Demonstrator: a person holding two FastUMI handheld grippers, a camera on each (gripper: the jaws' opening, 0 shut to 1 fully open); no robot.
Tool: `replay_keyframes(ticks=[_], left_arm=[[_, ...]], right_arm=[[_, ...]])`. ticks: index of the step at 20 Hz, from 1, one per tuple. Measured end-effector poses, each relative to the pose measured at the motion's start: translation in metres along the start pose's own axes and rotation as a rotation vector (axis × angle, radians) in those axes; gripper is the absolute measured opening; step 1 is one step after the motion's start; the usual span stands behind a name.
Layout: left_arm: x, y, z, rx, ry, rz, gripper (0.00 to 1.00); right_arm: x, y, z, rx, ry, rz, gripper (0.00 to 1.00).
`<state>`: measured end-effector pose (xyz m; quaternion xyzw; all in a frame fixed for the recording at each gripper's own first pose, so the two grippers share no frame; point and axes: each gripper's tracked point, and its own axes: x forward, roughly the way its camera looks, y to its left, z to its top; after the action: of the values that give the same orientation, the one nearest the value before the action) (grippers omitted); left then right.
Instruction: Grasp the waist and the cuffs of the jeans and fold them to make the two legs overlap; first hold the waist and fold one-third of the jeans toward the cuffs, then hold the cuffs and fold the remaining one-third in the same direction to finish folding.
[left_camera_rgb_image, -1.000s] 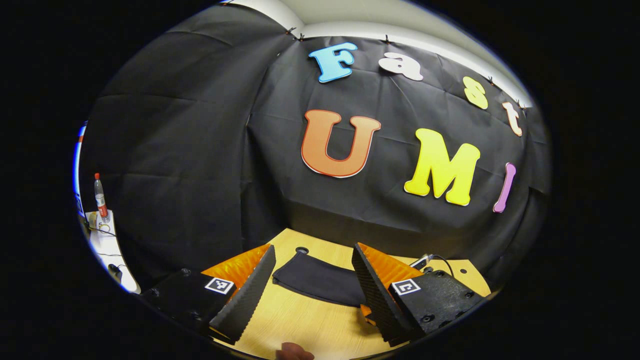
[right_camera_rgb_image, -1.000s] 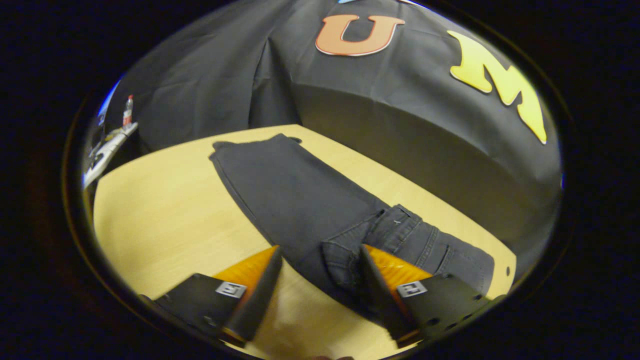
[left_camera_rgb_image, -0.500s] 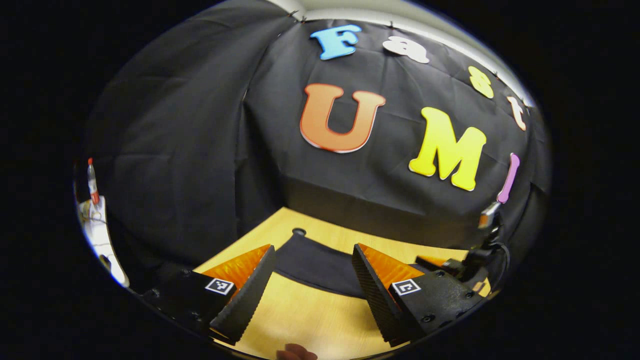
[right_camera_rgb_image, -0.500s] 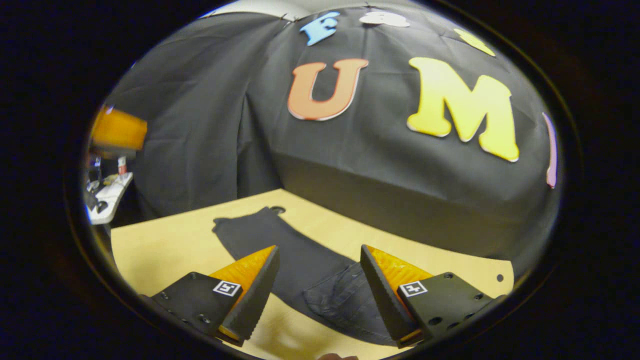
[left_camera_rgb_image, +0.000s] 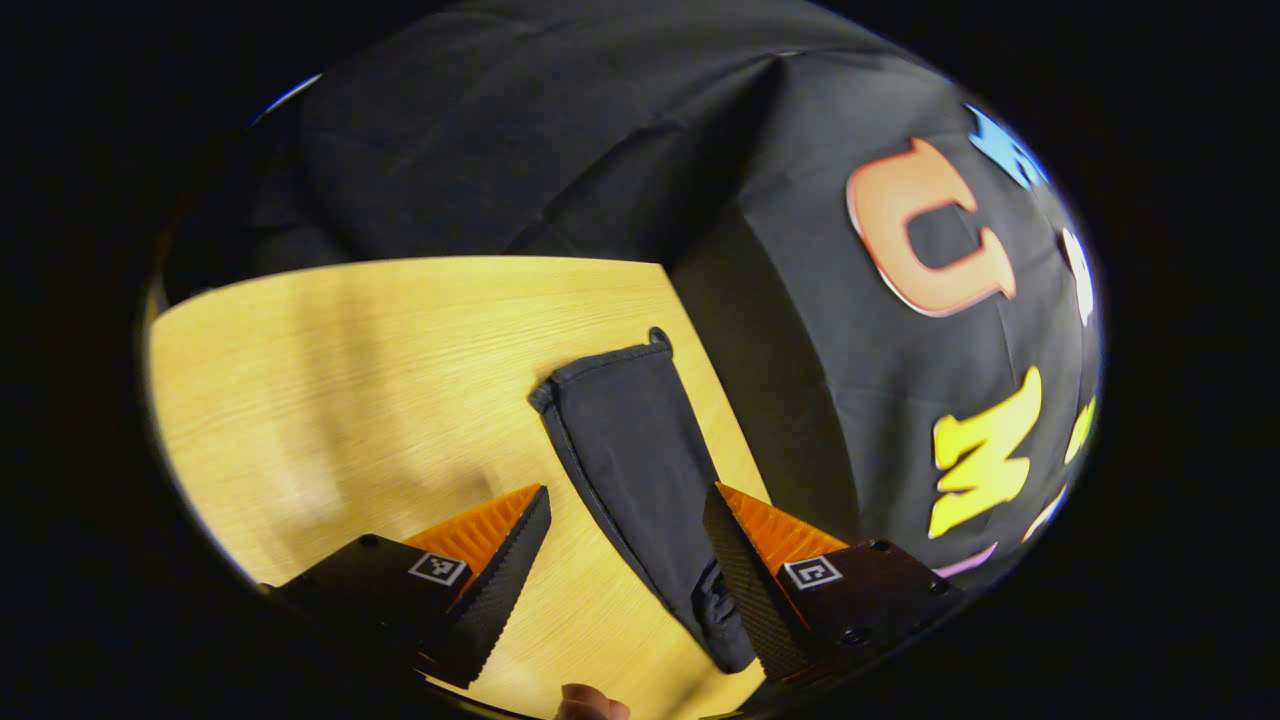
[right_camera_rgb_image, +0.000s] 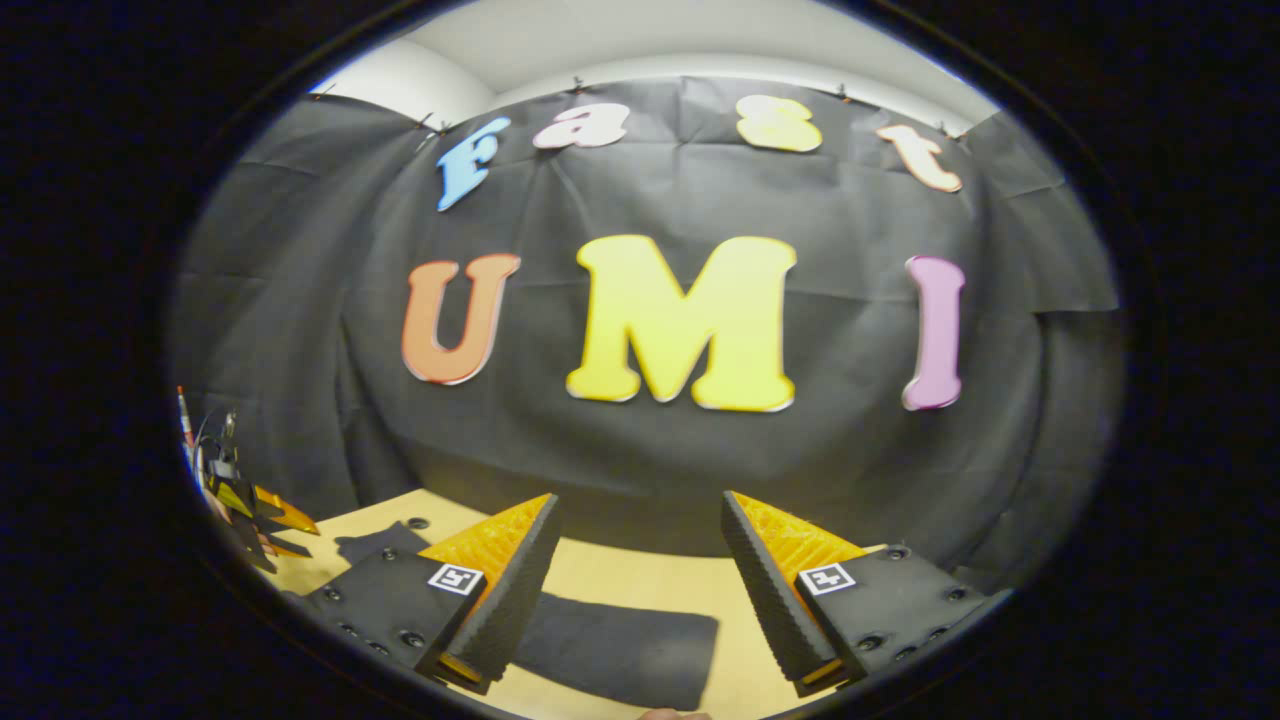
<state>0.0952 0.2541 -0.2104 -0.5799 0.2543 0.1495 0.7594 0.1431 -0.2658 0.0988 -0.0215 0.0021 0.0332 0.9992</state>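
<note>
Table: I see a light wooden table (left_camera_rgb_image: 350, 350) filling the lower left of the left gripper view; in the right gripper view only a strip of it (right_camera_rgb_image: 640, 580) shows at the bottom, against the black booth wall.
Jeans: the dark jeans (left_camera_rgb_image: 640, 450) lie flat on the table near its far edge, running from between my left fingers out to the cuff end by the wall. In the right gripper view I see a dark stretch of them (right_camera_rgb_image: 610, 645) on the table, low between my right fingers.
Left gripper: my left gripper (left_camera_rgb_image: 625, 590) hangs over the jeans with its fingers spread wide, holding nothing; the cloth passes just beside the right-hand finger. It also shows far off at the left edge of the right gripper view (right_camera_rgb_image: 250, 515).
Right gripper: my right gripper (right_camera_rgb_image: 640, 590) is spread wide too, holding nothing, pointed at the wall, above the table.
Fingertip: a fingertip (left_camera_rgb_image: 590, 705) peeks in at the bottom edge of the left gripper view.
</note>
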Motion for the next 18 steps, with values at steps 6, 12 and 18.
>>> replay_keyframes(ticks=[6, 12, 18], left_arm=[[0.056, 0.027, 0.015, -0.178, 0.039, 0.083, 1.0], [0.091, 0.019, 0.036, -0.374, 0.005, 0.003, 0.97], [0.117, 0.03, 0.035, -0.543, -0.029, -0.044, 0.38]], right_arm=[[-0.053, -0.123, 0.062, -0.003, -0.082, -0.264, 0.98], [-0.102, -0.189, 0.081, -0.05, -0.104, -0.436, 0.98], [-0.124, -0.214, 0.078, -0.071, -0.076, -0.497, 0.98]])
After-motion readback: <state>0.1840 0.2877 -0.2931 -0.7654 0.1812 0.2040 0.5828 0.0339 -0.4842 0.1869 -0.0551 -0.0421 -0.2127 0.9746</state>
